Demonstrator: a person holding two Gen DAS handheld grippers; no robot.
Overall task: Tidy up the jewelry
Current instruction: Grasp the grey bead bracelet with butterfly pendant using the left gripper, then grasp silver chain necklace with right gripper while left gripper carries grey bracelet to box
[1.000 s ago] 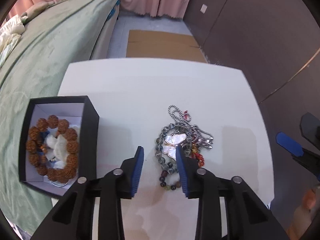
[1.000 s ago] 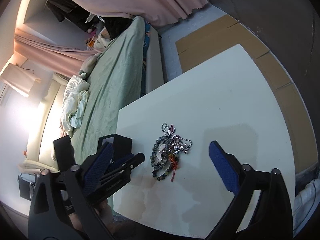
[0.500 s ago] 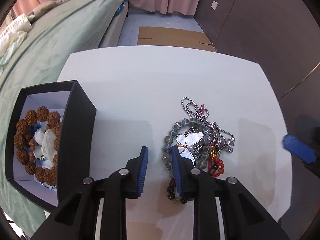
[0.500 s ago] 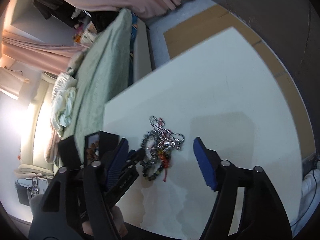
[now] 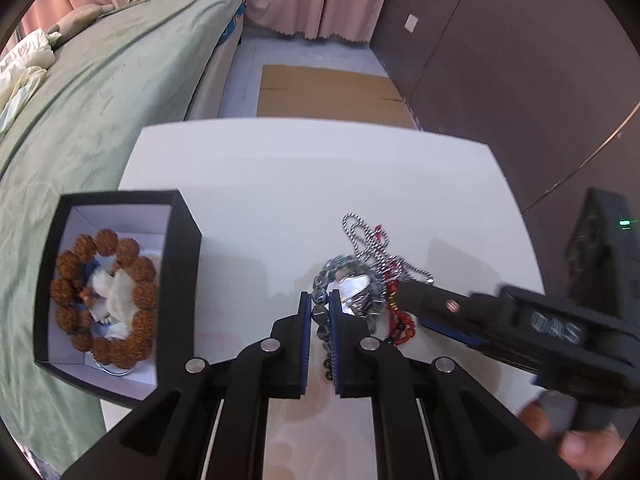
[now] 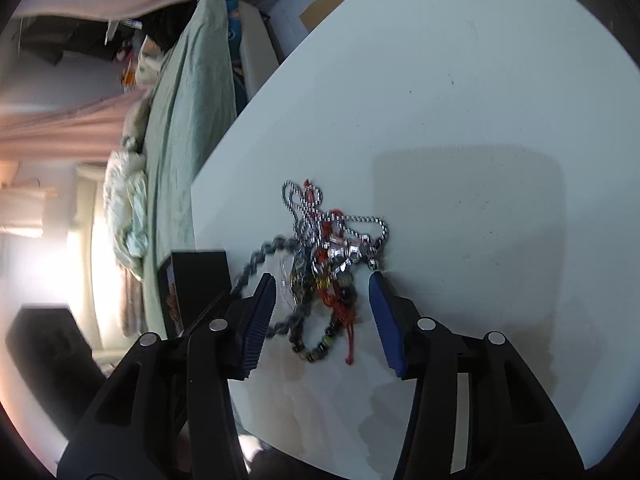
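Note:
A tangled jewelry pile lies on the white table [image 5: 300, 184]: a silver ball chain [image 5: 360, 236], a white butterfly pendant [image 5: 354, 286], red cord [image 5: 400, 320] and a grey bead bracelet [image 5: 332, 276]. My left gripper [image 5: 320, 316] is closing, and its pads pinch a bead of that grey bracelet. The right gripper [image 6: 322, 312] hangs over the same pile with its jaws closing. The chain [image 6: 340, 220] and red knots [image 6: 344, 304] lie between its pads, untouched. In the left wrist view its black finger [image 5: 440, 304] reaches in from the right.
An open black box [image 5: 184, 264] at the table's left edge holds a brown bead bracelet [image 5: 142, 270] and white pieces. Beyond that edge runs a green bed [image 5: 80, 120]. Cardboard [image 5: 328, 92] lies on the floor past the table. A hand [image 5: 576, 448] grips the right tool.
The left gripper has slid onto the pile's near left side and narrowed onto the grey bracelet. The right gripper has come down over the pile, its jaws narrowing.

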